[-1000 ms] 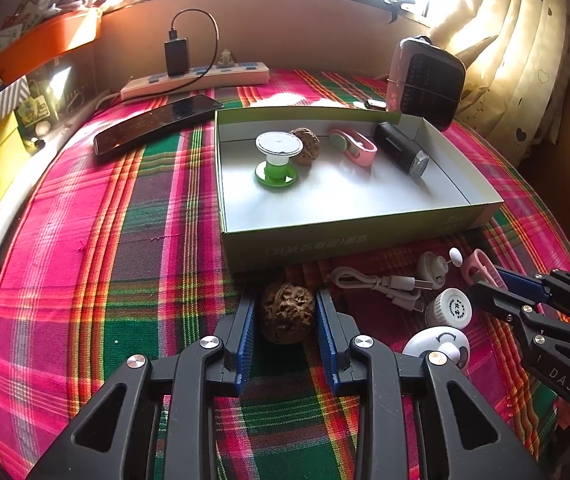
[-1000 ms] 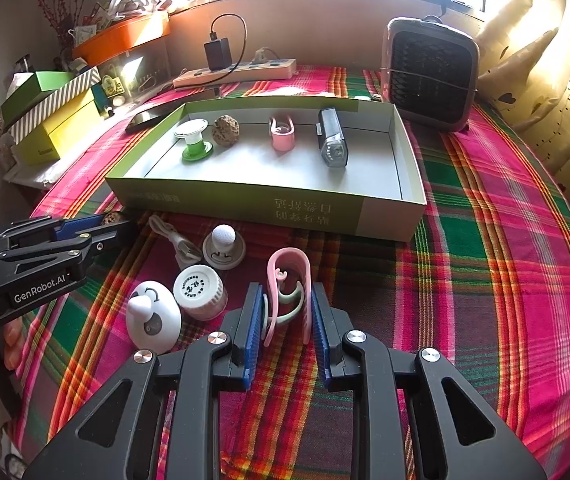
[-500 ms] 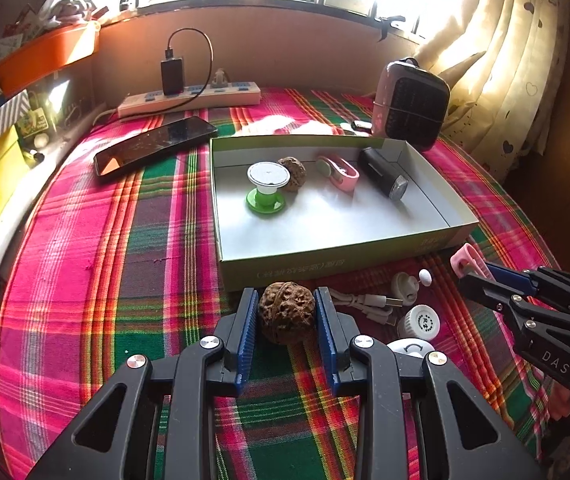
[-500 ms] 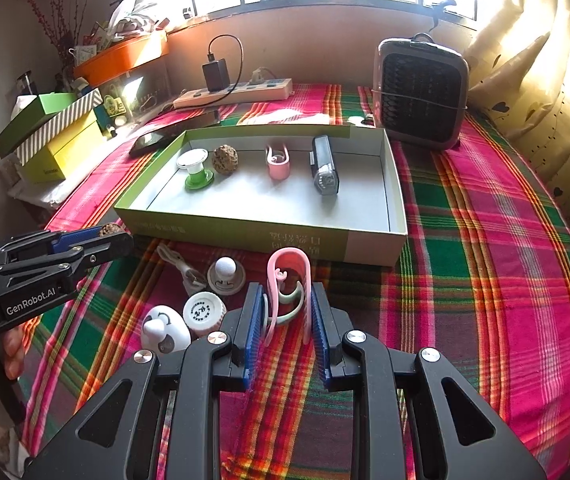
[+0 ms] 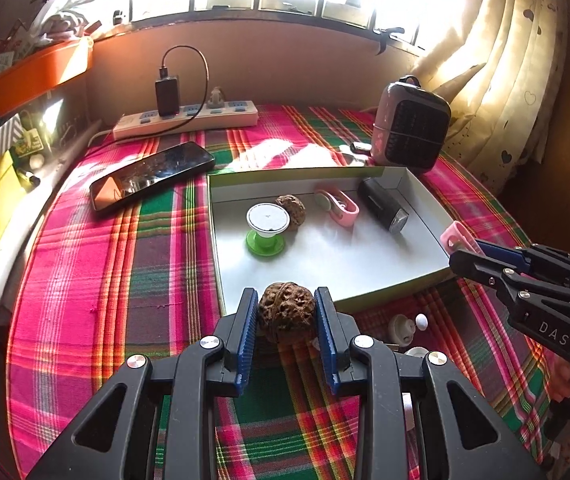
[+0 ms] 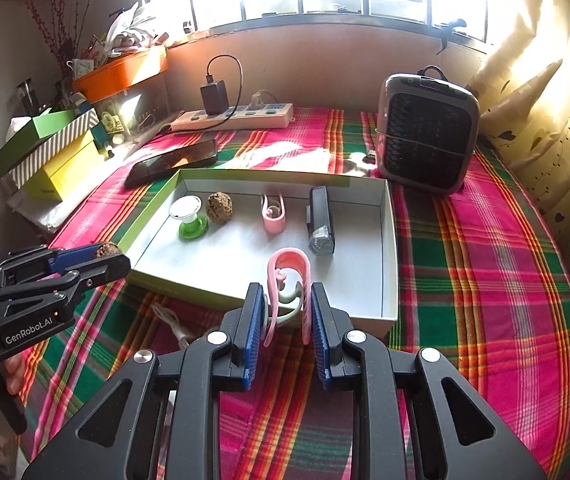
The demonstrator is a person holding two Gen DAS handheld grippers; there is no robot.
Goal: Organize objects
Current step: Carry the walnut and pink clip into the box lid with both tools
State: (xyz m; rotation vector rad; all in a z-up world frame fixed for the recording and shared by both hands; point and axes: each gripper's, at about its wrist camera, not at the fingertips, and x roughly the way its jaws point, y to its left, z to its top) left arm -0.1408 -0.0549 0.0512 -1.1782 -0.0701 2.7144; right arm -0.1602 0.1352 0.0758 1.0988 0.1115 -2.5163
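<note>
**Both claws loaded, above the box's near edge**

I see the left claw (image 5: 287,320) clamped on a walnut (image 5: 285,312) and the right claw (image 6: 287,314) clamped on a pink clip (image 6: 289,280). Beyond them, the box (image 6: 391,240) on the plaid bench (image 6: 485,280) holds a green-based stand (image 6: 189,216), a second walnut (image 6: 219,207), another pink clip (image 6: 273,213) and a black light (image 6: 320,220).

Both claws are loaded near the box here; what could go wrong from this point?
1. The walnut is round and held only at its sides by the left claw; it may slip and roll off.
2. The pink clip in the right claw is springy and may twist free.
3. Either claw may catch the box wall and shove it.
</note>
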